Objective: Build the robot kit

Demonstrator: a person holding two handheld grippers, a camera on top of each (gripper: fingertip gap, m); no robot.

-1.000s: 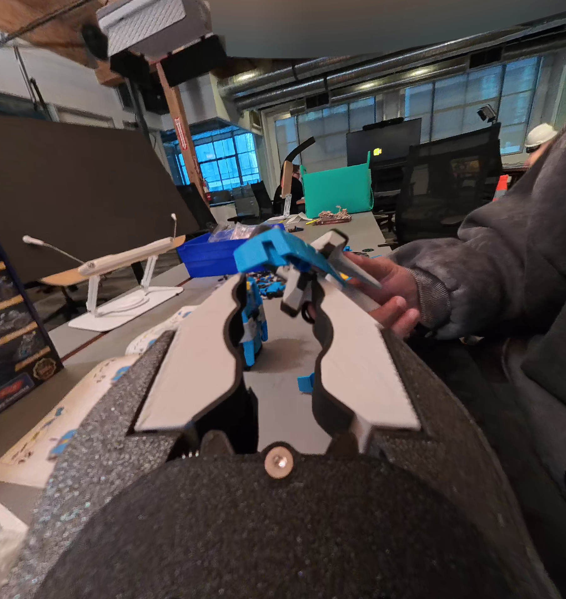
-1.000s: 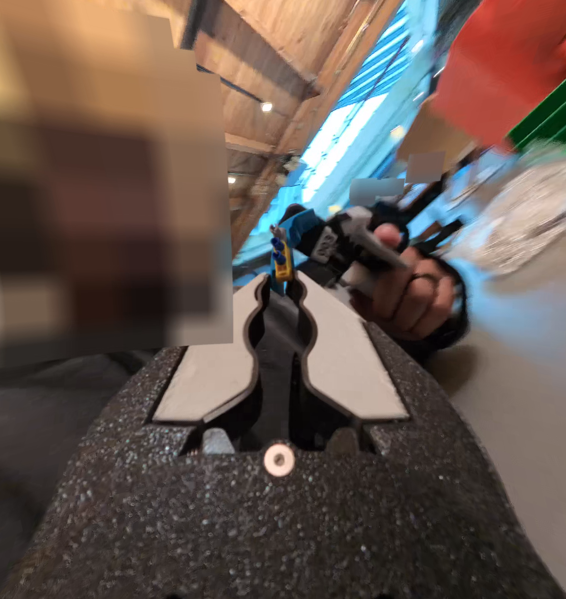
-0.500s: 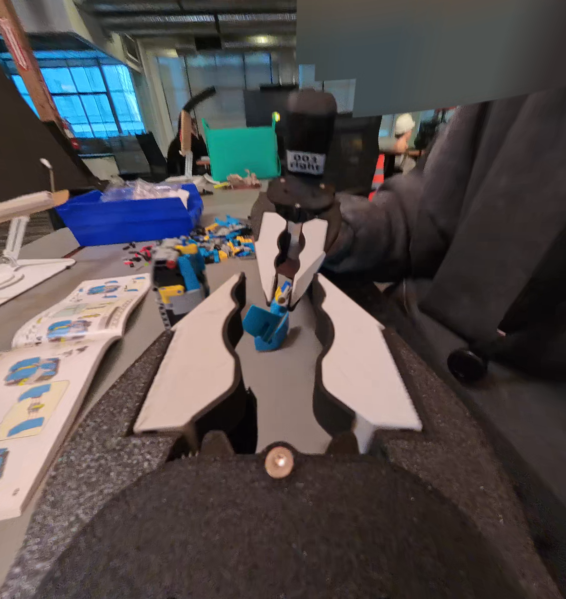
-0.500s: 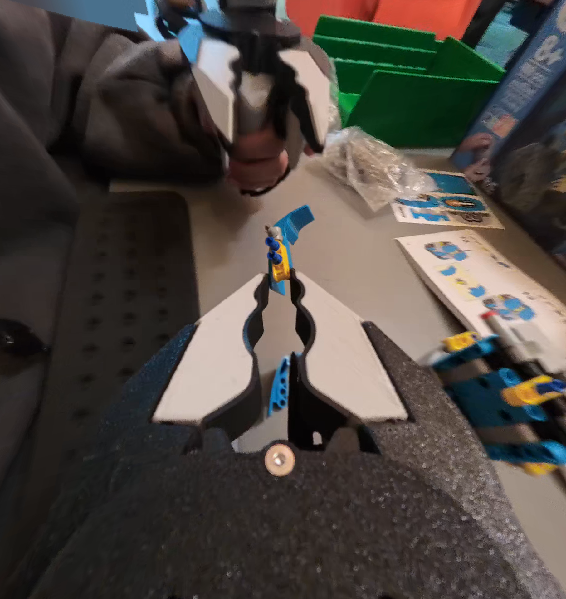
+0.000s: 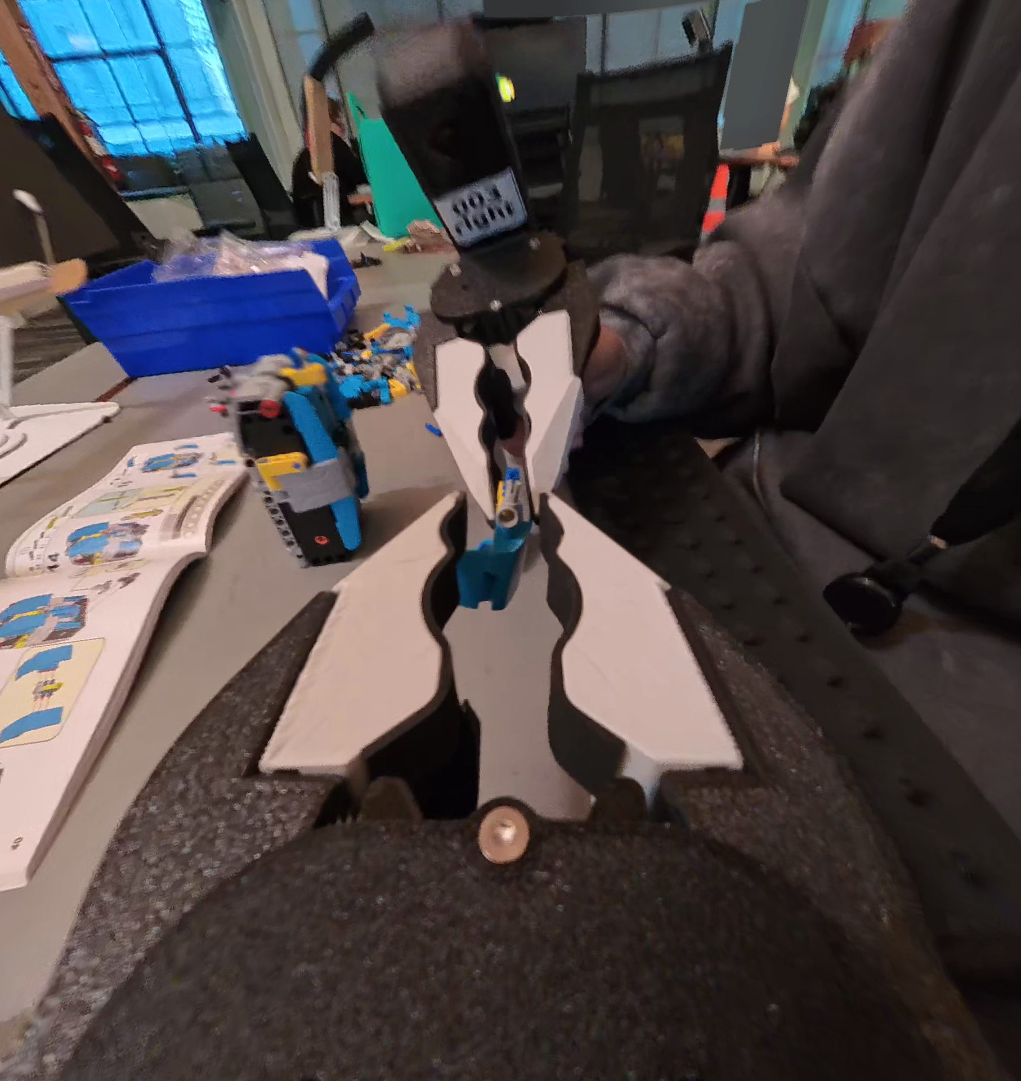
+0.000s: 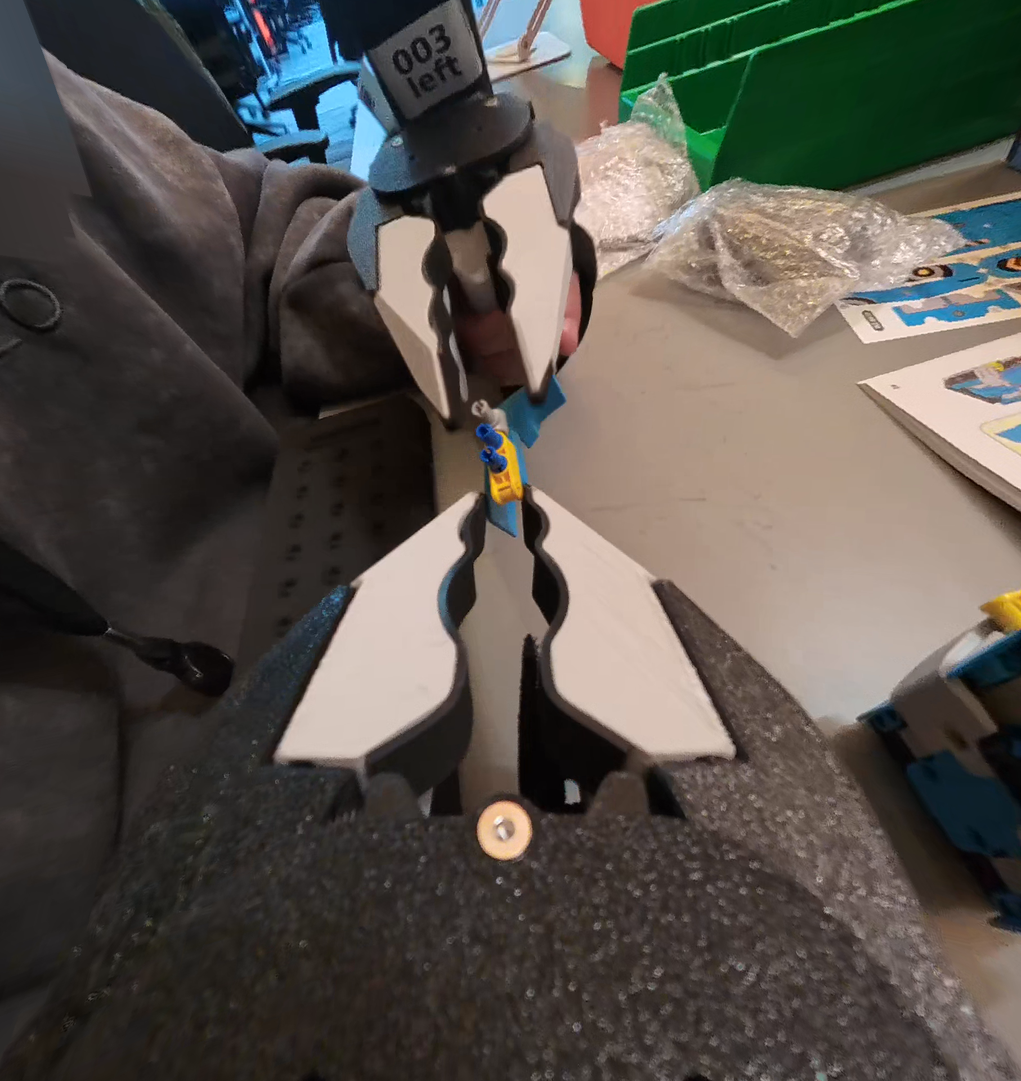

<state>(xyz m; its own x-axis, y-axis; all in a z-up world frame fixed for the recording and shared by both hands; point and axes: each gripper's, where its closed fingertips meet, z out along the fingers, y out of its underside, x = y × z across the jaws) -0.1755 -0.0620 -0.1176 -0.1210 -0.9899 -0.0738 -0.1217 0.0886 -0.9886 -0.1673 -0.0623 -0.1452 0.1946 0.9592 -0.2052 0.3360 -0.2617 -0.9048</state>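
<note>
1. Left wrist view: mounted behind the left gripper (image 5: 499,517), looking forward along its fingers, low over the grey table (image 5: 216,591), toward the blue bin (image 5: 216,316) and windows.
2. Right wrist view: mounted behind the right gripper (image 6: 502,503), facing the opposite way, toward the green bins (image 6: 847,99).
3. Shared: the small blue-and-yellow brick piece (image 5: 496,556) (image 6: 502,468), close up, with each opposing gripper head-on.

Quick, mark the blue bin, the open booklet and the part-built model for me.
blue bin (image 5: 204,319): left wrist view, front wall.
open booklet (image 5: 75,591): left wrist view, near page.
part-built model (image 5: 306,468): left wrist view, grey middle.
</note>
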